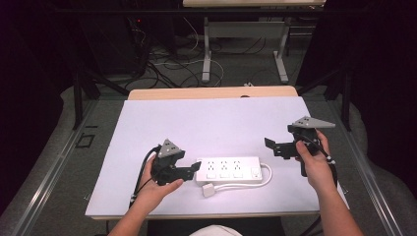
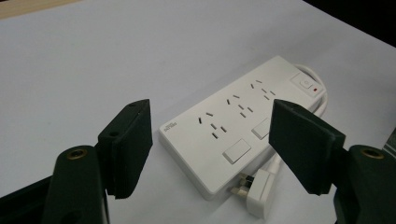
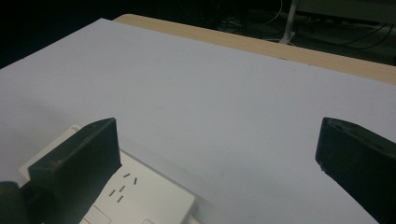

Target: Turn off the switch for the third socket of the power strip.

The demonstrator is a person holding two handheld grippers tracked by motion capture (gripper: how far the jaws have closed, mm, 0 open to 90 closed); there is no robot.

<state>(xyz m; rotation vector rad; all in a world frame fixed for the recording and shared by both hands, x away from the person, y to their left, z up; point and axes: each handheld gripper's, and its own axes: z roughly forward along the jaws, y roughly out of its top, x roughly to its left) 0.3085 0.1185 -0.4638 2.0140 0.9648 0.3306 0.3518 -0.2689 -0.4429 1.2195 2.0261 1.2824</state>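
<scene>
Barely started — both grippers open around an untouched power strip.

Centre-near on the white table sheet (image 1: 206, 118) lies the white power strip (image 1: 228, 170), its cable (image 1: 265, 176) looped round the right end and its plug (image 1: 209, 190) loose on the sheet just in front (not in any socket). Close at the strip's left end sits the left gripper (image 1: 194, 168), jaws spread wide and holding nothing — its own view looks straight along the strip (image 2: 243, 121) toward the switch (image 2: 306, 84). Off to the right, raised and apart from the strip, the right gripper (image 1: 273, 146) is likewise spread and empty. Judging by this, nothing is gripped yet; steadying the strip and picking up the plug both seem left to do.
</scene>
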